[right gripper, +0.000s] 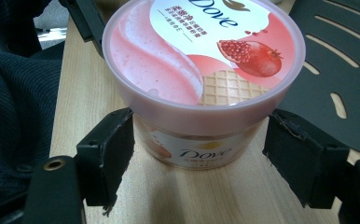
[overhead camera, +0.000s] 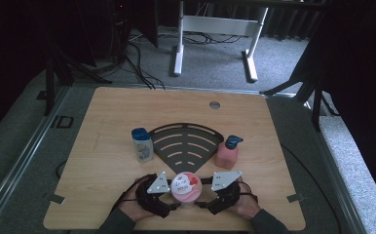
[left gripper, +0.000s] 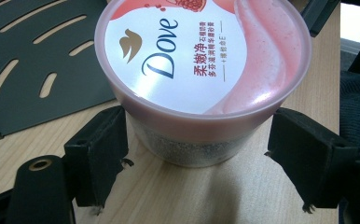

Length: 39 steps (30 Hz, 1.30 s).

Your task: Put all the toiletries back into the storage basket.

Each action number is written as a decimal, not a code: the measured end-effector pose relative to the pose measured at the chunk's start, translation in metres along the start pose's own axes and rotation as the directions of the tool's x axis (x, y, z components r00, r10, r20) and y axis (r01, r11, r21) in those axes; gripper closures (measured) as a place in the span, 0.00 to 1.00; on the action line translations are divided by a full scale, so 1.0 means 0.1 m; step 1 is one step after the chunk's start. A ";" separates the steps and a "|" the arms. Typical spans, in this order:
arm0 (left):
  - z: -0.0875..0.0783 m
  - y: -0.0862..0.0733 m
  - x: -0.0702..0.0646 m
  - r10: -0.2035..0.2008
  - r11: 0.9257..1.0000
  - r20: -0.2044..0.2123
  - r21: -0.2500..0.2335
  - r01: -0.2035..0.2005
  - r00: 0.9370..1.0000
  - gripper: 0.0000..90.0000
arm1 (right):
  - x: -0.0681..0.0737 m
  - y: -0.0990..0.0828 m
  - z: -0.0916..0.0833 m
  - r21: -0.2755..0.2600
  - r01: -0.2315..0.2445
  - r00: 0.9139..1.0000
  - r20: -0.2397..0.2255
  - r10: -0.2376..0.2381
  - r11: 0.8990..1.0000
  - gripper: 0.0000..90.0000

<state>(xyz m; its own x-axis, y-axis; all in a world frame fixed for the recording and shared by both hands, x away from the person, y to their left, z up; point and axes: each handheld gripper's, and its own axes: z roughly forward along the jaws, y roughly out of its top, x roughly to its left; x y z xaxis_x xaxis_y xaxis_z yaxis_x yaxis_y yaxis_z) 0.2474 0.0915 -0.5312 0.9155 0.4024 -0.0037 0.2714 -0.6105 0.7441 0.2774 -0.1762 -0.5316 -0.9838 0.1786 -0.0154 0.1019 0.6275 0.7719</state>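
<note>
Dove tub (overhead camera: 184,187) stands upright on the wooden table (overhead camera: 108,117) at the lower middle of the high view, just below the tip of the dark slotted fan-shaped tray (overhead camera: 186,141) and between the two grippers. Its pink lid bears a white label with the brand name, a pomegranate and a wafer pattern. The left gripper (overhead camera: 174,207) comes in from the lower left of that frame and the right gripper (overhead camera: 201,205) from the lower right — each carries a grey three-cornered plate on top and is held in a hand with a dark sleeve behind it. In the left gripper view the tub (left gripper: 201,70) sits at the upper middle, with the black fingers (left gripper: 99,154) spread to either side of its clear lower body; the left one stands very close beside the tub's wall, the right one a clear gap away, so nothing is pinched. In the right gripper view the tub (right gripper: 204,79) again lies between spread fingers (right gripper: 108,156); the left one reaches up to the lid's rim and the right one stands just beside the lid's rim — whether they touch I cannot tell, but neither squeezes it. Farther up the high view, a blue-capped bottle (overhead camera: 142,145) stands left of the tray and a pink pump bottle (overhead camera: 227,152) stands right of it.
</note>
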 end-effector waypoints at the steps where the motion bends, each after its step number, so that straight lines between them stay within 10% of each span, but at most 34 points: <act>1: 0.00 0.00 0.00 -0.001 1.000 0.000 0.002 0.001 1.000 0.23 | 0.01 0.01 -0.01 -0.002 0.006 1.000 0.005 -0.006 1.000 0.27; 39: 0.00 0.12 0.09 0.021 1.000 -0.041 0.006 -0.020 0.999 0.23 | -0.14 0.06 -0.01 0.006 0.004 1.000 0.012 -0.004 1.000 0.26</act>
<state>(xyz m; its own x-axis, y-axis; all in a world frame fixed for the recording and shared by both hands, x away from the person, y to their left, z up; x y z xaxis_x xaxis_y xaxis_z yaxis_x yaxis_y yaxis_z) 0.2593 0.0882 -0.5227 0.9080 0.4171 0.0387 0.2544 -0.6226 0.7401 0.2914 -0.1754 -0.5267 -0.9824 0.1851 -0.0255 0.0993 0.6330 0.7677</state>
